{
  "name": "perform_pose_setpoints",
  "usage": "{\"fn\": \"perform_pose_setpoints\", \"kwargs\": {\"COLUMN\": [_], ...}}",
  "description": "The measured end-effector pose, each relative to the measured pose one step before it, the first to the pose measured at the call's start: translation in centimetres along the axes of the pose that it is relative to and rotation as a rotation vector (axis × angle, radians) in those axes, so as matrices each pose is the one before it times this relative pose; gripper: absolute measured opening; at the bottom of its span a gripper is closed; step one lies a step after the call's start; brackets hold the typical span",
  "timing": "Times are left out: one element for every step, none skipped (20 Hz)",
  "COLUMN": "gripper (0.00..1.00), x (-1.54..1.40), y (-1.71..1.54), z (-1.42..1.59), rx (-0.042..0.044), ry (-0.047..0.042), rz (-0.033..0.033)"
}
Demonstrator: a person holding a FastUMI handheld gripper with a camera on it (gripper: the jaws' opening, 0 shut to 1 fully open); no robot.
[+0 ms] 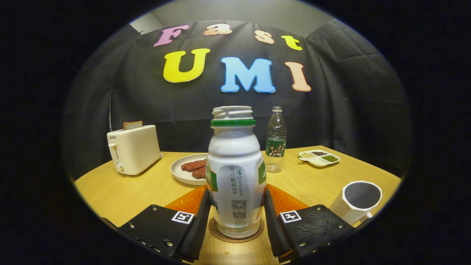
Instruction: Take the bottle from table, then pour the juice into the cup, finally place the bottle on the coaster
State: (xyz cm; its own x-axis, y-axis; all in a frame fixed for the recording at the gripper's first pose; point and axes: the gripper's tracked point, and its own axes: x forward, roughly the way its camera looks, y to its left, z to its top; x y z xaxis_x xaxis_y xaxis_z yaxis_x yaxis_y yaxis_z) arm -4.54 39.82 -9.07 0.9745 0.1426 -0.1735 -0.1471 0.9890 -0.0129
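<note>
1. The bottle (236, 173) stands upright on the round coaster (236, 231), between the two fingers of the claw (236, 217). It is white with a green ring at the neck, and its mouth is uncapped. What is inside cannot be seen through its opaque wall.
2. The claw's fingers sit close on either side of the bottle's lower body. Whether they press on it or stand just off it cannot be told.
3. The cup (356, 201), white with a dark inside, stands on the wooden surface (110, 191) to the right of the claw, well apart from the bottle. Its contents cannot be made out.
4. A clear plastic bottle (276, 140) with a green label stands beyond the white bottle, slightly to its right; it looks nearly empty.
5. A white plate (180, 171) lies beyond the left finger and holds reddish-brown slices of food (194, 167); the bottle partly hides it.
6. A cream toaster (133, 149) stands farther left, with a slice of bread (133, 125) sticking up from its slot.
7. A small divided dish (319, 158) lies far right near the back, holding pale, dark and green bits in separate compartments.
8. An orange mat (187, 200) shows under and behind the fingers on both sides of the bottle.
</note>
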Motion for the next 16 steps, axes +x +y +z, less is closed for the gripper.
{"fn": "perform_pose_setpoints", "kwargs": {"gripper": [0.7,0.7,0.7,0.7,0.7,0.71,0.71,0.72,0.76,0.77,0.81,0.87,0.99,0.98,0.99,0.99], "x": [0.092,0.105,0.059,-0.049,-0.073,0.003,-0.057,-0.048,-0.011,-0.068,-0.151,-0.134,-0.246,-0.141,-0.258,-0.269], "y": [0.002,0.006,0.001,0.003,-0.001,-0.009,-0.024,0.006,0.058,-0.228,-0.158,0.015,0.292,0.058,-0.097,-0.02], "z": [0.043,-0.169,0.116,-0.033,0.047,0.039,-0.068,0.046,-0.037,-0.19,-0.104,0.375,0.585,0.838,0.852,1.026], "rx": [0.00633,0.00191,-0.00119,-0.00329,-0.00073,-0.00048,0.00384,0.005,0.00675,0.0092,0.00799,0.00425,0.00401,-0.00118,-0.0041,-0.00378], "ry": [-0.00375,0.00374,-0.01154,-0.00225,-0.01017,-0.00533,-0.00556,0.00009,0.00324,0.01044,0.00621,-0.00759,-0.01722,-0.02548,-0.02659,-0.02263], "rz": [0.0017,0.00137,0.00242,0.00293,0.00168,0.00204,0.00332,0.00333,0.00475,-0.00562,0.00016,0.00707,0.01481,0.00601,0.00021,0.00118]}}
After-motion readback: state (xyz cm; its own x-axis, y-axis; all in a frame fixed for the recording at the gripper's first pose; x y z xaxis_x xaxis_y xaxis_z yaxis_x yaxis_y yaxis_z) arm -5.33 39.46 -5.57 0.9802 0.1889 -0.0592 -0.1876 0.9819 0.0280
